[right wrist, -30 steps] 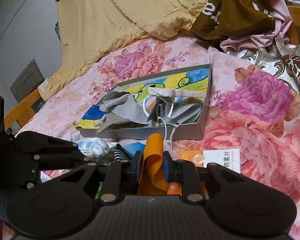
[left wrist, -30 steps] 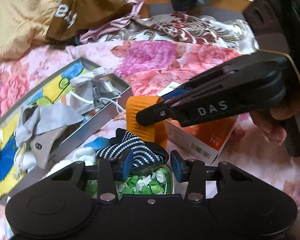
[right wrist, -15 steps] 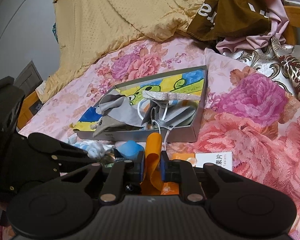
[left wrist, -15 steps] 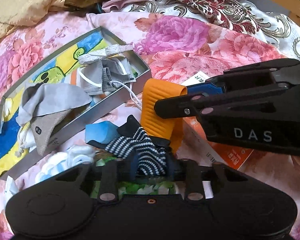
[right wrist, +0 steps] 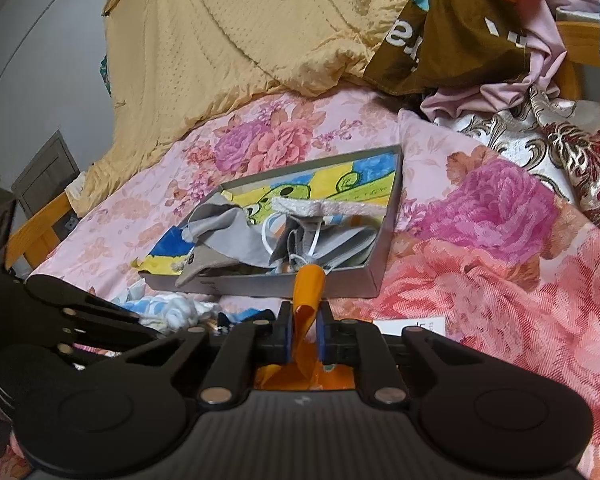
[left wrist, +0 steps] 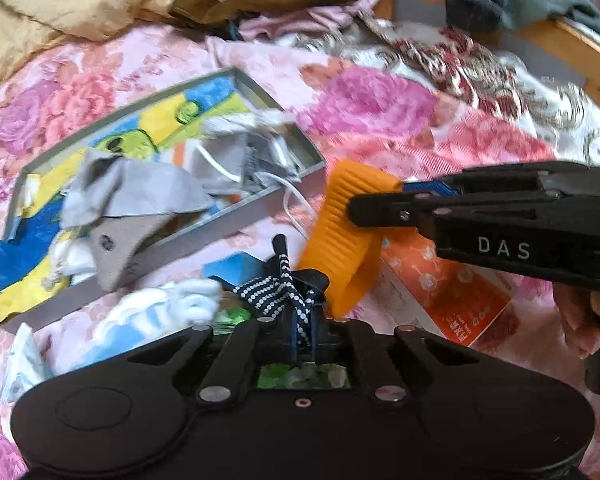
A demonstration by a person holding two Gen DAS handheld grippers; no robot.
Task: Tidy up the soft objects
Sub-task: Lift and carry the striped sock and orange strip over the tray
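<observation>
The left gripper (left wrist: 302, 332) clamps one black dotted sock (left wrist: 278, 290); the right gripper (right wrist: 303, 330) clamps one orange ribbed strip (right wrist: 308, 292) near one tray (right wrist: 374, 268).

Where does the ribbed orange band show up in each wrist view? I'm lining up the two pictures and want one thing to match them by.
Left wrist view: the orange band sits right of centre, pinched by the right gripper reaching in from the right.
Right wrist view: the orange band stands at bottom centre, between that gripper's blue fingers.
Shared landmark: the grey cartoon-lined box, just beyond the band in both.
</observation>
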